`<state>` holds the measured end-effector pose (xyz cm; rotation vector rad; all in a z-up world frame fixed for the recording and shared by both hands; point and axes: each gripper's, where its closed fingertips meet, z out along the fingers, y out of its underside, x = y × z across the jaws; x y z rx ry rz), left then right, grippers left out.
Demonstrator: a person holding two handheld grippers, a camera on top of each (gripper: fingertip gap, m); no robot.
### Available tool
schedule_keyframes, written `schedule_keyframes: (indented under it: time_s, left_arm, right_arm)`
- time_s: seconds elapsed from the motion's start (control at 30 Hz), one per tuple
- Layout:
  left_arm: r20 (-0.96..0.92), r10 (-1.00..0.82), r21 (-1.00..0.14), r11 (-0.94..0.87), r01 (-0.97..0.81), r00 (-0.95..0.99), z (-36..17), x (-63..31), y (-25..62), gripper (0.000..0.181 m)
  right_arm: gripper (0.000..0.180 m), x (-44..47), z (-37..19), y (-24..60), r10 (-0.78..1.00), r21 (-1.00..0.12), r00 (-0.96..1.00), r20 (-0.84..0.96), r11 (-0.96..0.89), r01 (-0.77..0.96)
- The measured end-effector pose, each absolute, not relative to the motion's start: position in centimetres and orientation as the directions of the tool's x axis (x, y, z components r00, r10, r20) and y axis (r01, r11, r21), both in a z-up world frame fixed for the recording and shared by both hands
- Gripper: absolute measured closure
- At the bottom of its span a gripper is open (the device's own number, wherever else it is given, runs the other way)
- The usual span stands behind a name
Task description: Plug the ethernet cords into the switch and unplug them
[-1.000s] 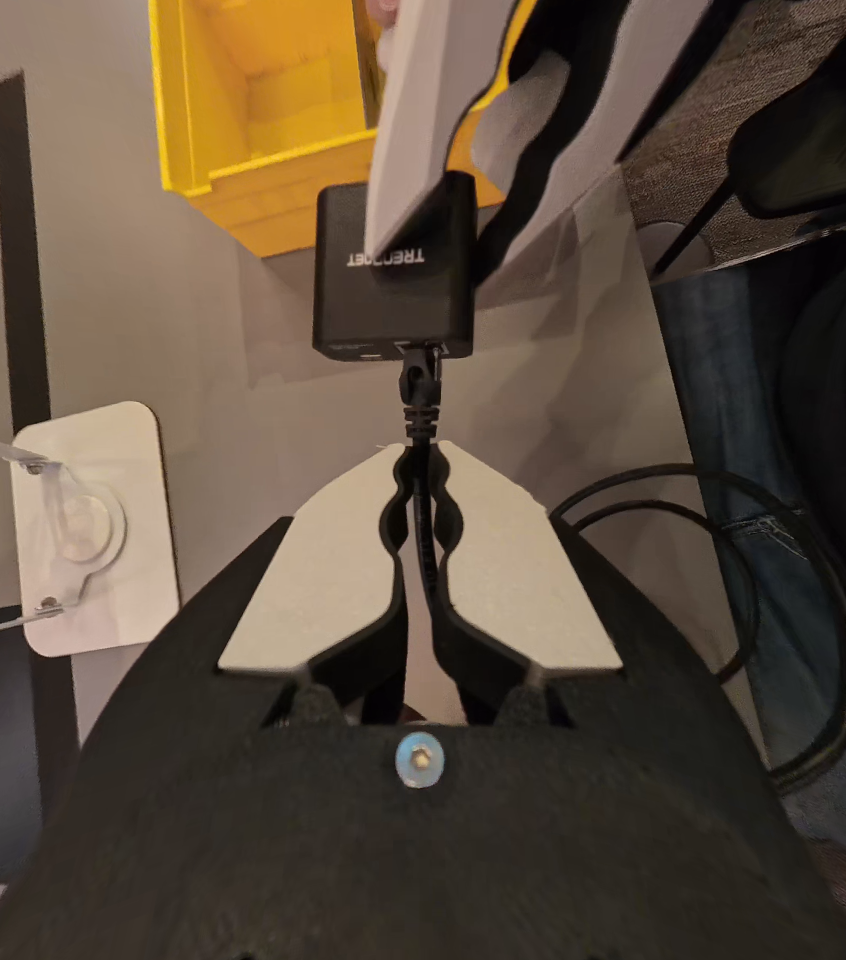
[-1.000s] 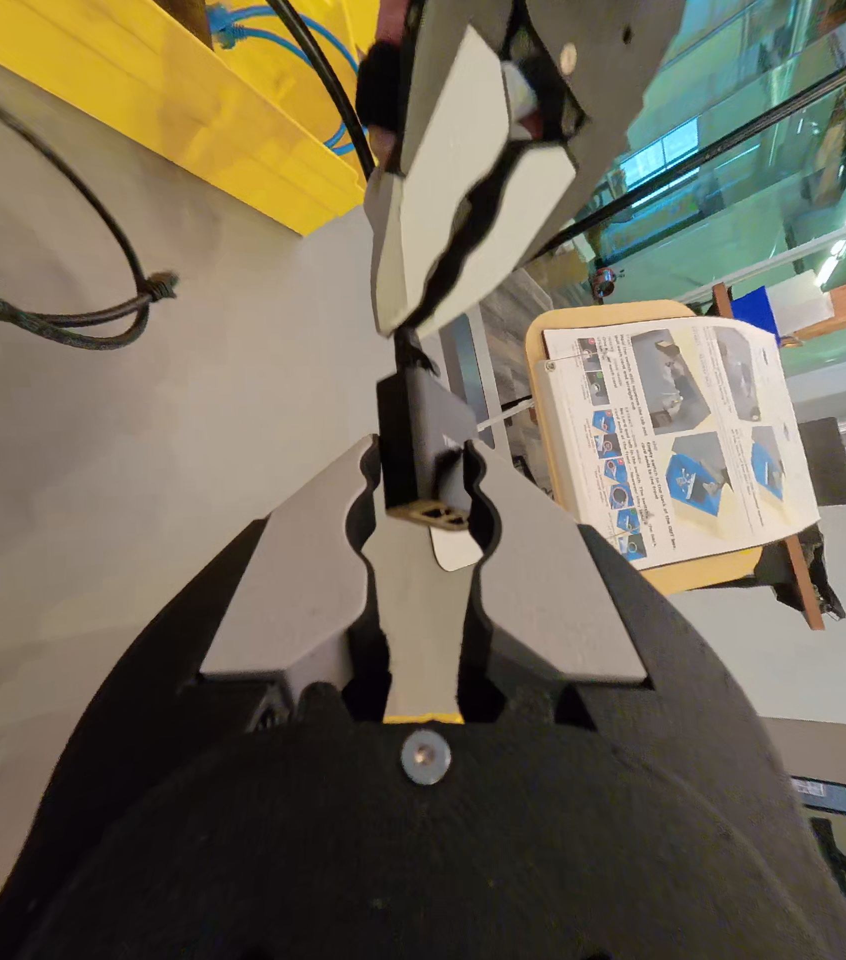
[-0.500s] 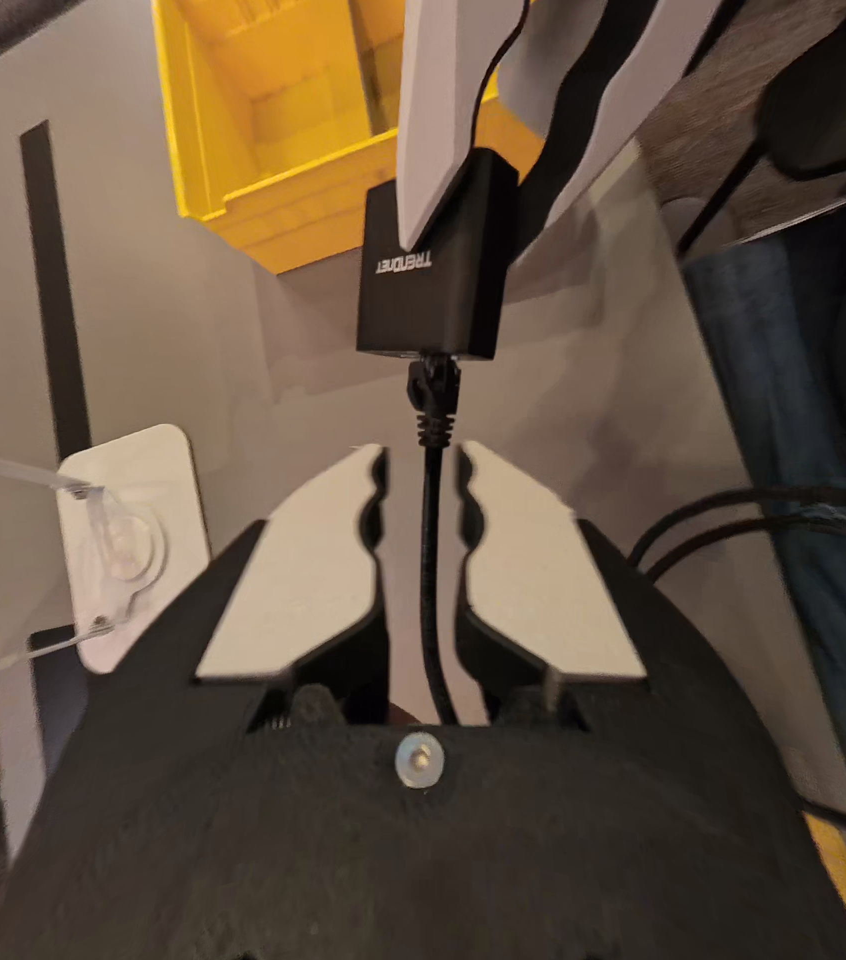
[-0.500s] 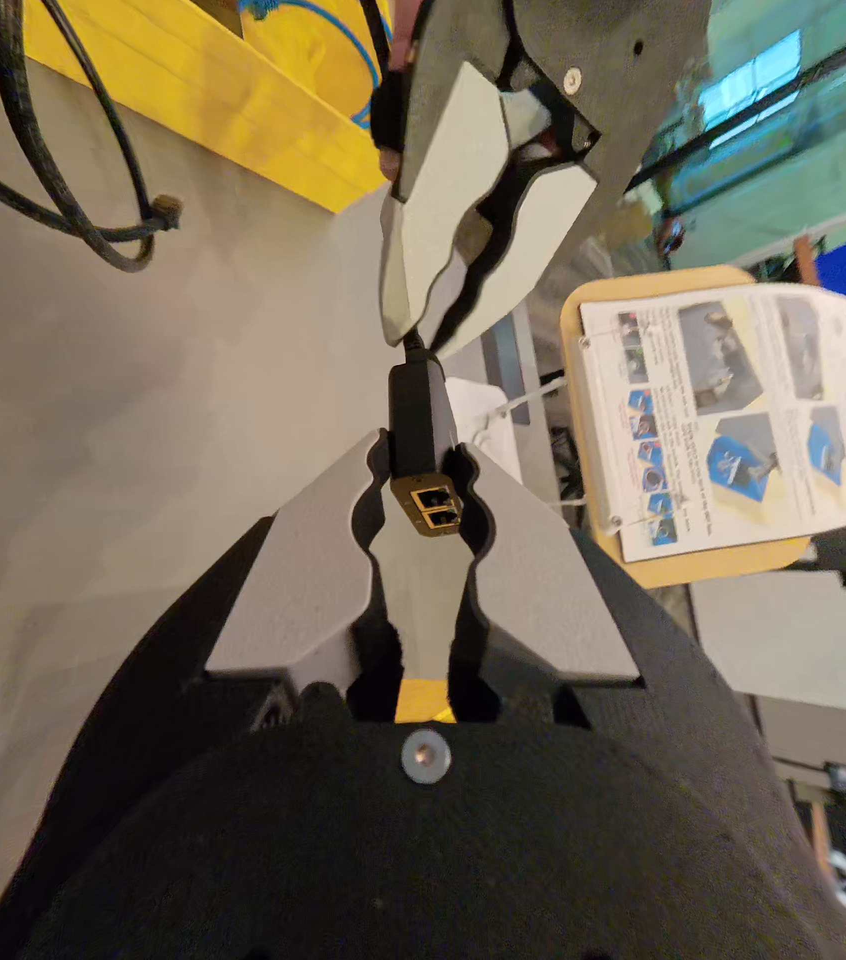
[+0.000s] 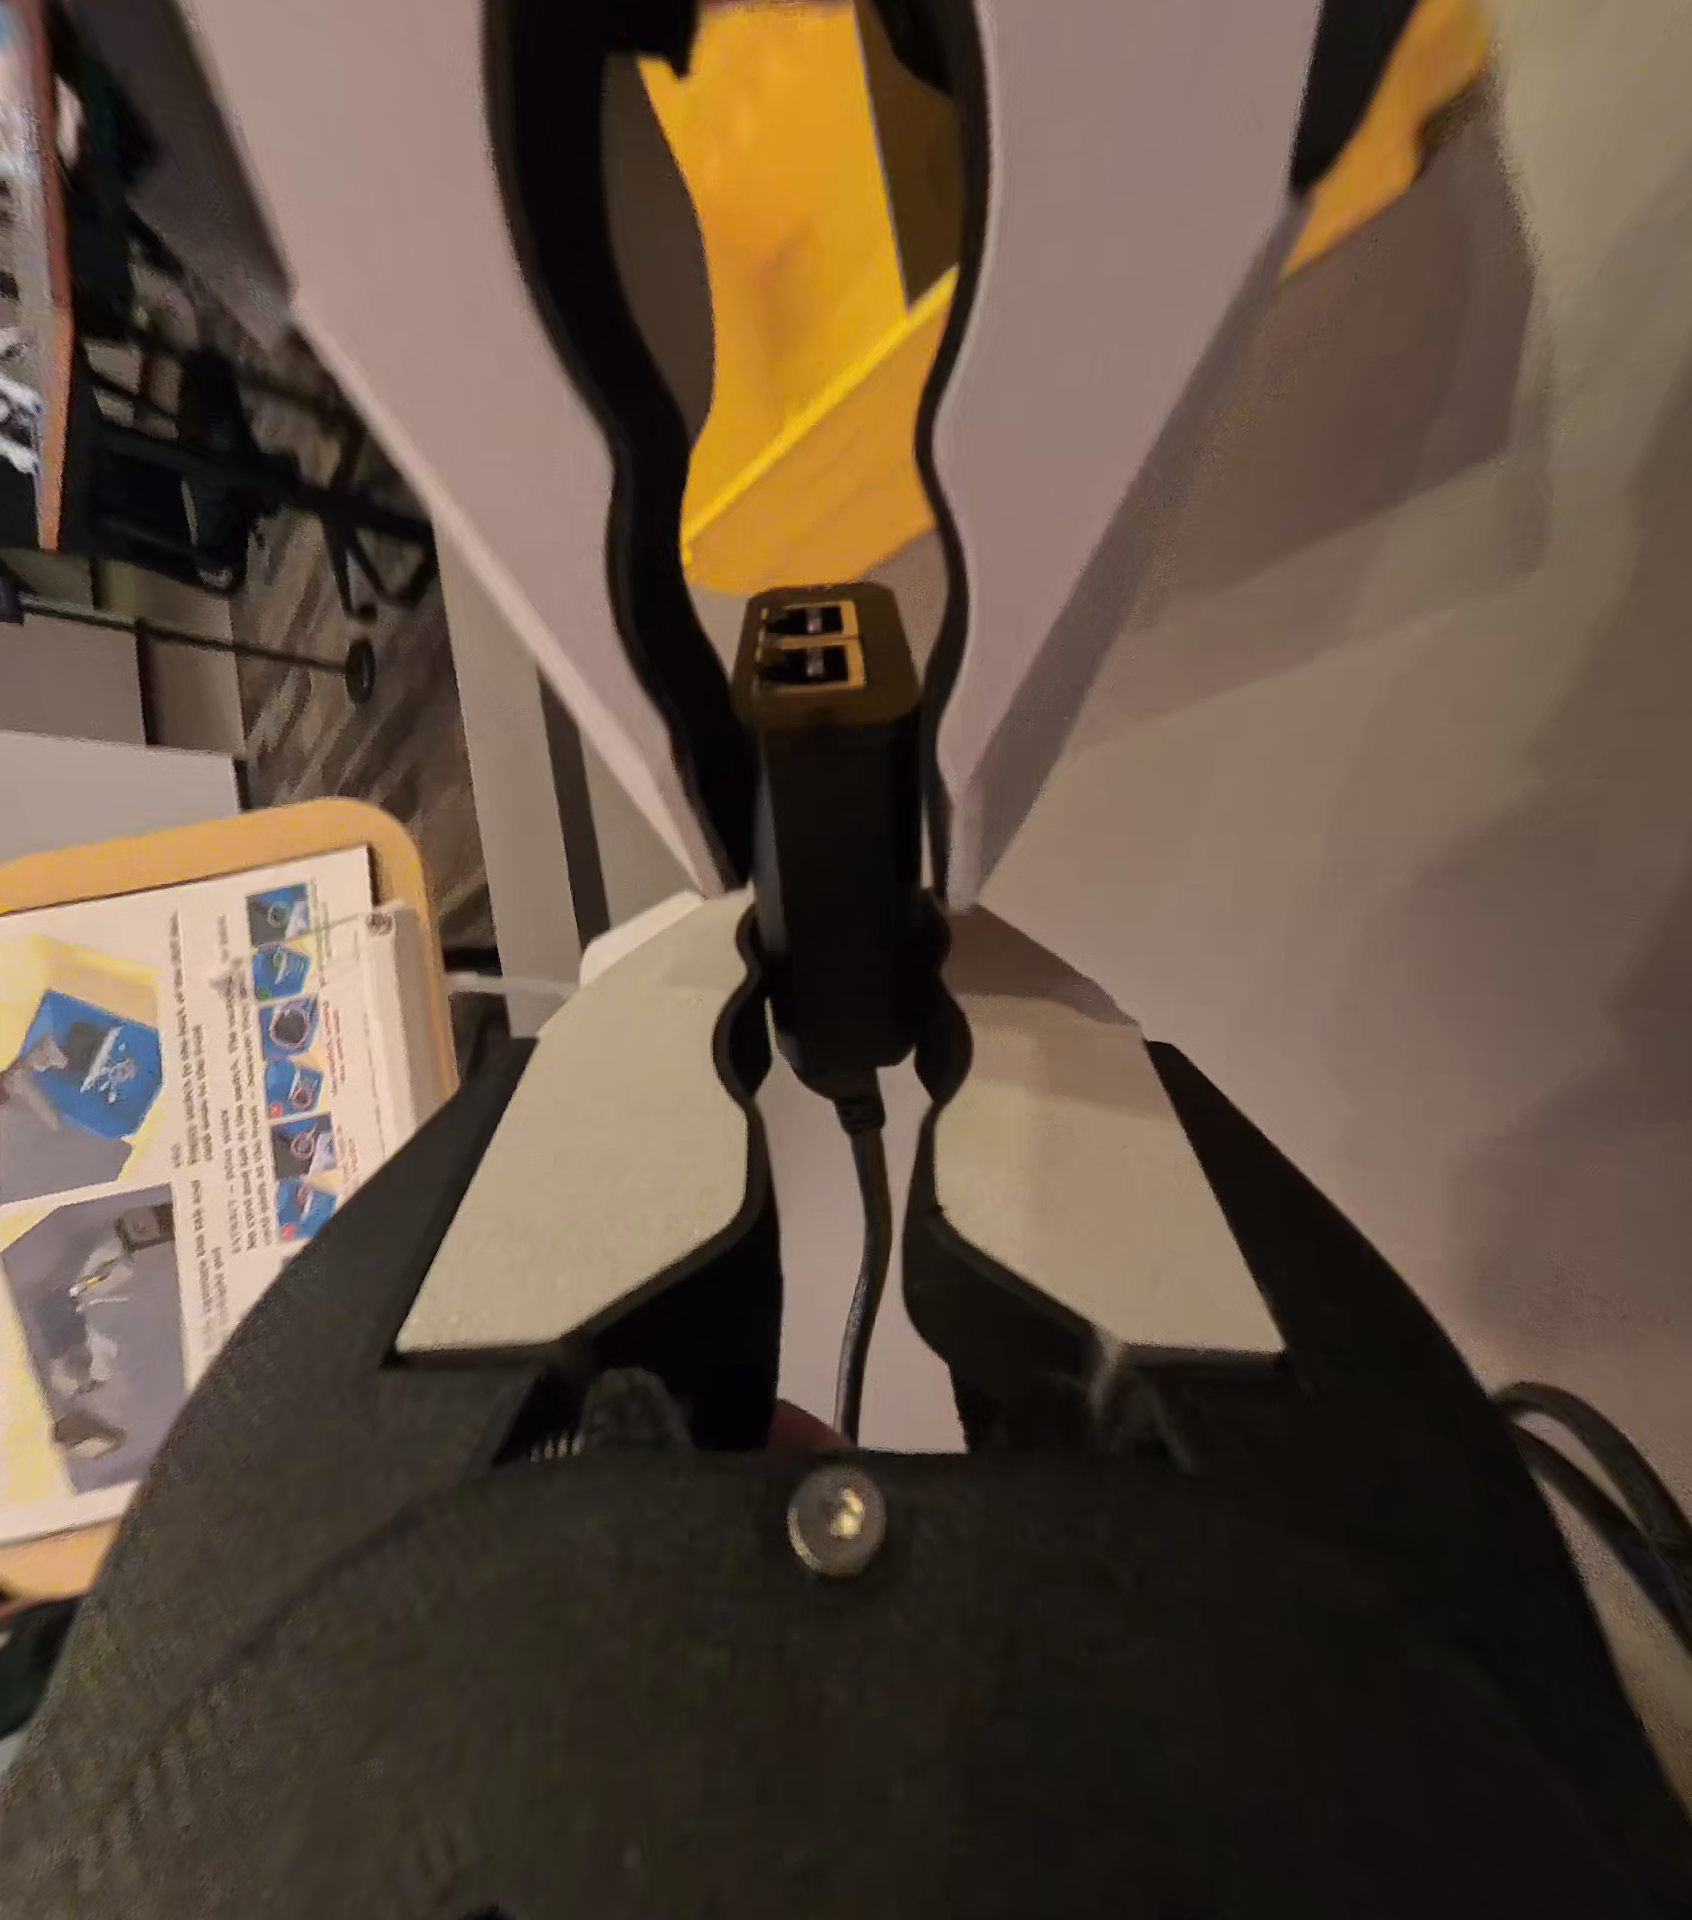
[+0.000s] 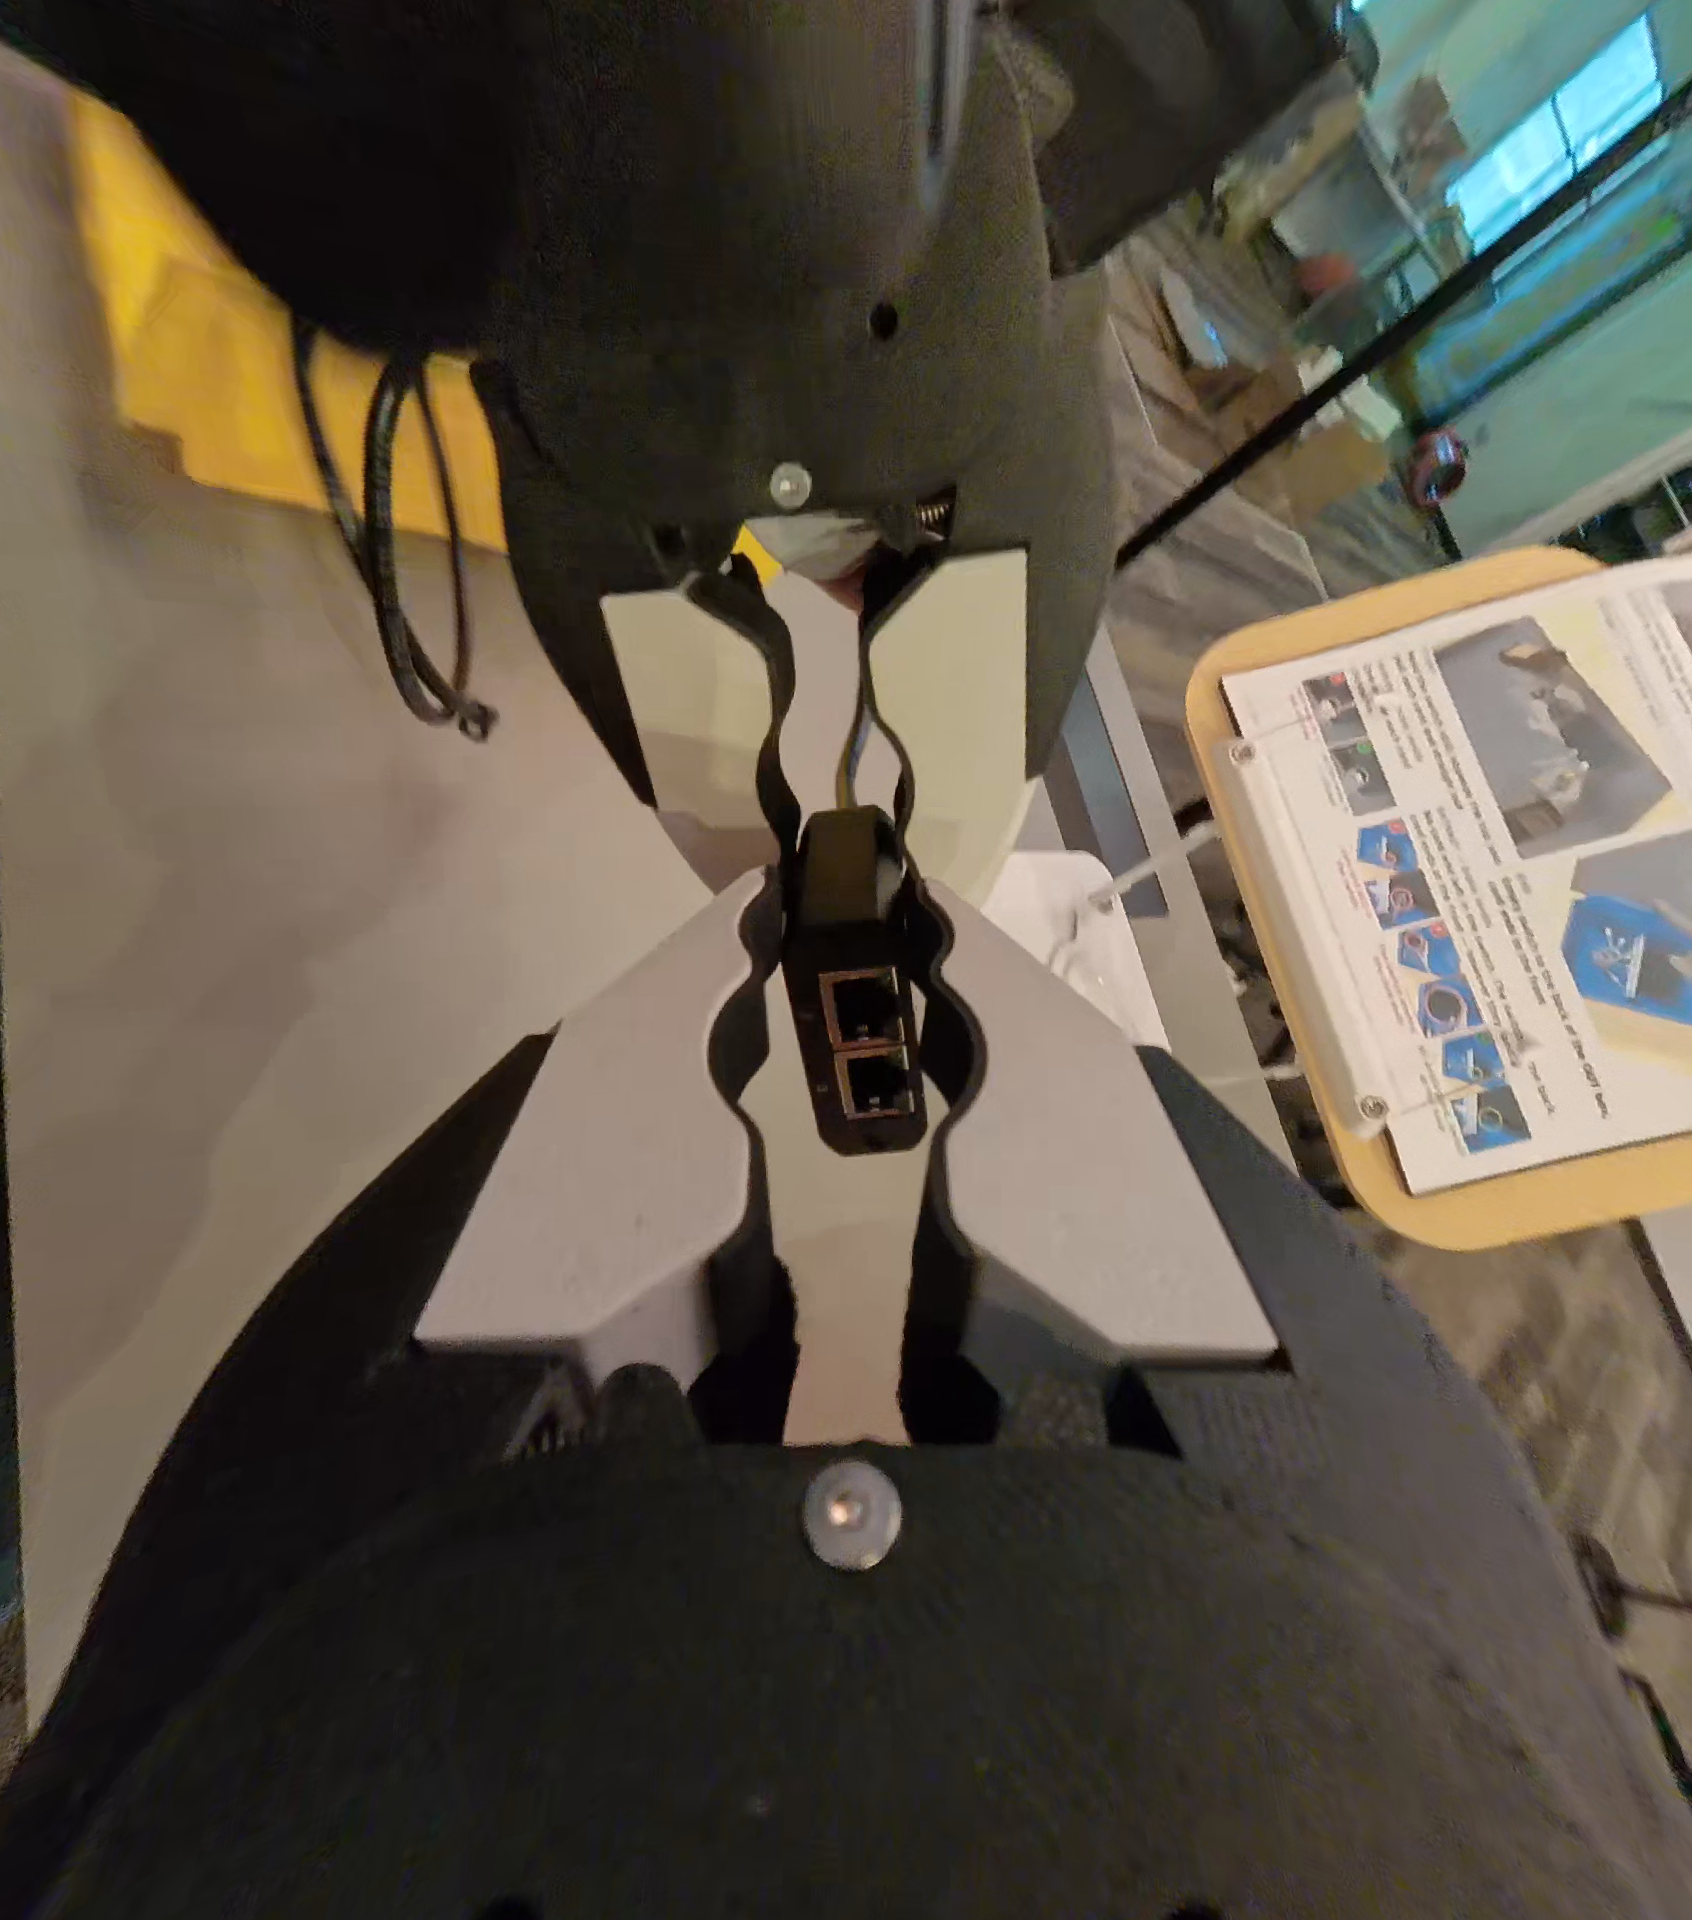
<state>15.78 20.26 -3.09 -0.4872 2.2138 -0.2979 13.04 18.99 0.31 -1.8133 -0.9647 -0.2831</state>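
At frame centre, the left gripper (image 5: 842,997) fingers clamp the switch's (image 5: 837,862) cord (image 5: 863,1247) end; the right gripper (image 6: 847,966) pinches its port end (both ports empty) above the tabletop (image 6: 250,883).

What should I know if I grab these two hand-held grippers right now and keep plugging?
Left hand-held gripper: shut on the cord end of the black switch.
Right hand-held gripper: its fingers flank the port end; whether it clamps is unclear.
Done: one black cord seems plugged into the switch's back.
The two front ports are empty.
Spare black cords lie on the grey table by the yellow bin.
Left: plug cords into the empty ports, then unplug everything.
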Motion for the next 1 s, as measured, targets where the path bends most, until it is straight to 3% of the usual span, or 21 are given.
schedule_keyframes:
  time_s: [0.23,0.4,0.63,0.77,0.87,1.0]
  left_arm:
    - [-0.53,-0.573,-0.724,0.69,-0.019,-0.625,2.1,13.5,17.7,0.157]
    - [-0.505,-0.567,-0.762,0.647,0.027,-0.651,2.1,13.3,16.7,0.156]
    - [-0.553,-0.587,-0.695,0.716,-0.061,-0.591,1.2,13.5,18.2,0.149]
    - [-0.669,-0.492,-0.501,0.852,-0.152,-0.557,0.4,13.4,18.9,0.144]
    - [-0.71,-0.416,-0.386,0.905,-0.181,-0.567,-0.2,13.1,18.9,0.155]
    - [-0.771,-0.337,-0.361,0.93,-0.066,-0.54,0.6,12.1,17.9,0.156]
  right_arm:
    - [0.149,13.4,3.4,17.1,0.59,-0.822,0.674,0.444,-0.032,0.569]
    - [0.16,12.1,3.8,17.0,0.589,-0.812,0.646,0.485,0.029,0.582]
    - [0.16,13.5,1.9,17.7,0.519,-0.749,0.693,0.501,-0.141,0.648]
    - [0.16,13.8,0.9,17.7,0.502,-0.677,0.671,0.545,-0.209,0.706]
    - [0.16,13.5,0.2,17.6,0.524,-0.616,0.622,0.582,-0.216,0.758]
    - [0.148,12.4,1.2,16.5,0.674,-0.768,0.644,0.361,-0.176,0.615]
